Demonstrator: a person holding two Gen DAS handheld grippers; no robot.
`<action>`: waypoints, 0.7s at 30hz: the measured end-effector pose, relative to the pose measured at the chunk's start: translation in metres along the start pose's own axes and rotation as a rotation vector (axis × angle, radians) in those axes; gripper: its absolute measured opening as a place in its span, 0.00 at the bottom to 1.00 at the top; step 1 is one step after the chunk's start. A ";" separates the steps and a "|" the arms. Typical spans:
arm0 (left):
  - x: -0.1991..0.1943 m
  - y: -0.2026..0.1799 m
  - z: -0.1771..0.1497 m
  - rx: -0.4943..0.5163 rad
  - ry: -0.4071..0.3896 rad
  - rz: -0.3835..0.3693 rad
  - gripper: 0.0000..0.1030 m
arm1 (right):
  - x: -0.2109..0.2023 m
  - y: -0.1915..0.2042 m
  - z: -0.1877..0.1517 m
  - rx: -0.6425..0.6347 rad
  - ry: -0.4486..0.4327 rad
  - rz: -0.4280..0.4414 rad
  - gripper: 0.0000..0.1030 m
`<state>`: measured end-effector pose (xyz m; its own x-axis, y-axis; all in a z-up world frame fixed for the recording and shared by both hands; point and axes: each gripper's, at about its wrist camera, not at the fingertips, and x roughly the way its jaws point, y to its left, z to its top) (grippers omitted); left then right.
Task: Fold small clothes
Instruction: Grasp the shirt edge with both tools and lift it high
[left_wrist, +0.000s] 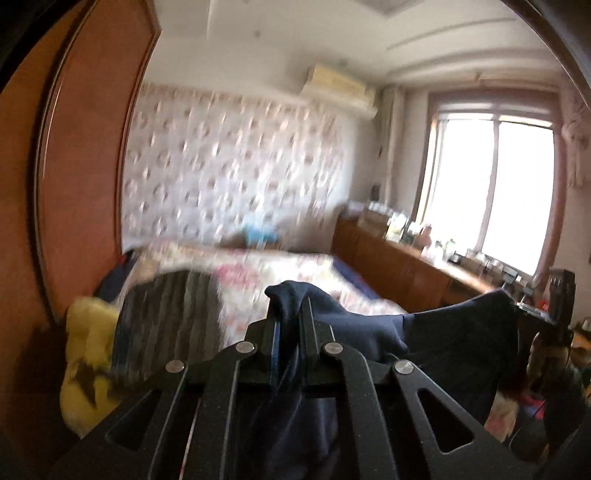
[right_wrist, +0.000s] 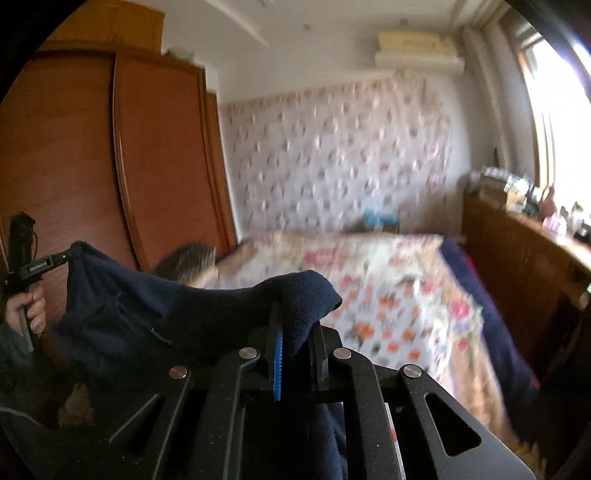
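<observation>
Here we hold the navy garment (right_wrist: 155, 306) stretched above the bed (right_wrist: 369, 280): left tool (left_wrist: 290, 314) and right tool (right_wrist: 295, 325) each clamped on an upper corner. It looks soft, light, limp fleece; it sags between grips, so corners seem the right holds.

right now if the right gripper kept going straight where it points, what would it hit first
Apart from the navy garment the right gripper is shut on, probably the floral bedspread ahead and slightly below; no obstacle shows in between, though blur leaves depth unclear.
</observation>
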<state>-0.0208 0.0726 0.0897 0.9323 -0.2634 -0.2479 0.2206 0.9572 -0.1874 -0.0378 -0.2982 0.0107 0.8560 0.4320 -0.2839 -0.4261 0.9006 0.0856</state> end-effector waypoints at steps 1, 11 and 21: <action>-0.004 -0.004 0.011 0.004 -0.024 -0.015 0.08 | -0.011 0.002 0.012 -0.005 -0.034 0.000 0.09; -0.037 -0.011 0.087 0.076 -0.218 -0.002 0.08 | -0.094 0.019 0.099 -0.121 -0.257 -0.040 0.09; -0.048 -0.017 0.111 0.119 -0.284 -0.003 0.08 | -0.131 0.034 0.138 -0.209 -0.318 -0.092 0.10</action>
<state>-0.0372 0.0823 0.2099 0.9706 -0.2385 0.0313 0.2402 0.9681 -0.0711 -0.1242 -0.3172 0.1831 0.9272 0.3731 0.0319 -0.3661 0.9211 -0.1321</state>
